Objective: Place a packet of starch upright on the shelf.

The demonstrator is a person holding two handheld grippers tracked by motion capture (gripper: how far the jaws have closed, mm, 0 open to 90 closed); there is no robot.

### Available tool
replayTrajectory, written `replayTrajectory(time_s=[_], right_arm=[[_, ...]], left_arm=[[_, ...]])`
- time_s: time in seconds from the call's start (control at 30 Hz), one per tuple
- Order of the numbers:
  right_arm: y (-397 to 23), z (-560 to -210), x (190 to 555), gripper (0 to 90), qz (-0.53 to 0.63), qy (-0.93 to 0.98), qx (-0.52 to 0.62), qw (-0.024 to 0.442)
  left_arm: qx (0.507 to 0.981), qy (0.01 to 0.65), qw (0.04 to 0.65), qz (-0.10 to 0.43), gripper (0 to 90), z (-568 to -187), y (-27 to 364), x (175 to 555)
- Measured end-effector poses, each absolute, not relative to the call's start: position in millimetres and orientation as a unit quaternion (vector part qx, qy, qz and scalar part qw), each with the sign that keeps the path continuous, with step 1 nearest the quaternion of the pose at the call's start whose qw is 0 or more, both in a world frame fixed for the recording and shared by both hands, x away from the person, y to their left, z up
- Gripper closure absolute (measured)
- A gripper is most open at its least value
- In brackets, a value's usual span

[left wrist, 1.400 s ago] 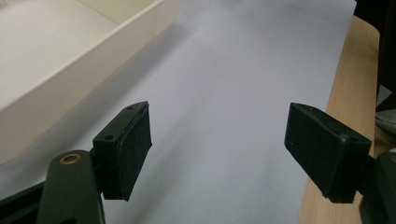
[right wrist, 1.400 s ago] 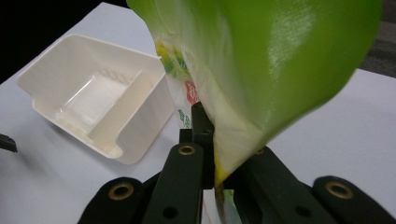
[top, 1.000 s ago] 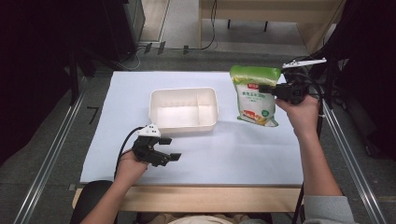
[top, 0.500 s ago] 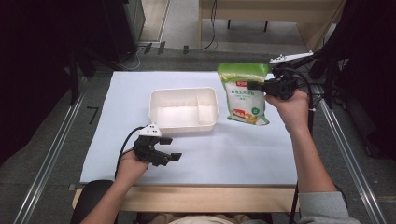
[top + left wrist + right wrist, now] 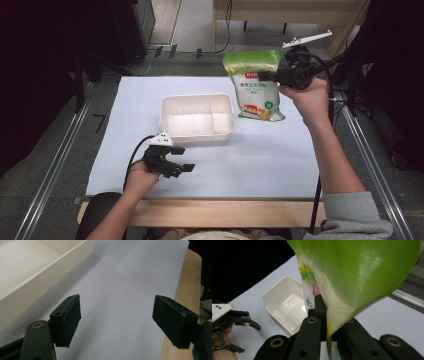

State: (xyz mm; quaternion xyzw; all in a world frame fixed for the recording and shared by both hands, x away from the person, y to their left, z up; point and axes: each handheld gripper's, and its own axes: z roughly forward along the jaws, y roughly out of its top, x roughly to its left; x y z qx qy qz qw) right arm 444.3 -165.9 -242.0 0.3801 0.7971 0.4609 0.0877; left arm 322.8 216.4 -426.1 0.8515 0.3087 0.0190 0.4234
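Observation:
A green and white food bag (image 5: 255, 85) hangs in the air at the right of the white tray (image 5: 196, 102), held by its upper right edge. My right gripper (image 5: 267, 76) is shut on that edge of the bag (image 5: 352, 275), its jaws pinching the film together. The tray (image 5: 287, 302) lies below and beyond the bag in the right gripper view. My left gripper (image 5: 182, 159) rests open near the table's front edge, in front of the tray's left half. Its pads (image 5: 71, 317) stand wide apart over bare white sheet, nothing between them.
The white sheet (image 5: 260, 155) covers the table, with a wooden front edge (image 5: 180, 290). Metal rails (image 5: 372, 165) run along both sides. The tray has a divider and holds nothing. A wooden desk (image 5: 280, 15) and cables lie beyond the far edge.
My right gripper has lifted the bag off the sheet and carried it left toward the tray. The left gripper has stayed put.

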Motion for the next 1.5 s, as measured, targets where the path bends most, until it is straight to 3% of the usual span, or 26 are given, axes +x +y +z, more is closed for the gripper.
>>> replayTrajectory(time_s=[0.33, 0.67, 1.5], right_arm=[[-132.9, -218.4, 453.6, 90.0, 0.465, 0.806, 0.355, 0.084], [-96.4, -217.4, 465.0, 90.0, 0.470, 0.813, 0.338, 0.068], [26.4, -259.3, 489.3, 90.0, 0.444, 0.844, 0.296, 0.041]], left_arm=[[0.850, 0.307, 0.428, 0.017, 23.5, -426.2, 216.7, 322.9], [0.850, 0.305, 0.430, 0.016, 23.5, -426.2, 216.6, 322.9], [0.848, 0.302, 0.436, 0.013, 23.6, -425.0, 216.7, 321.1]])
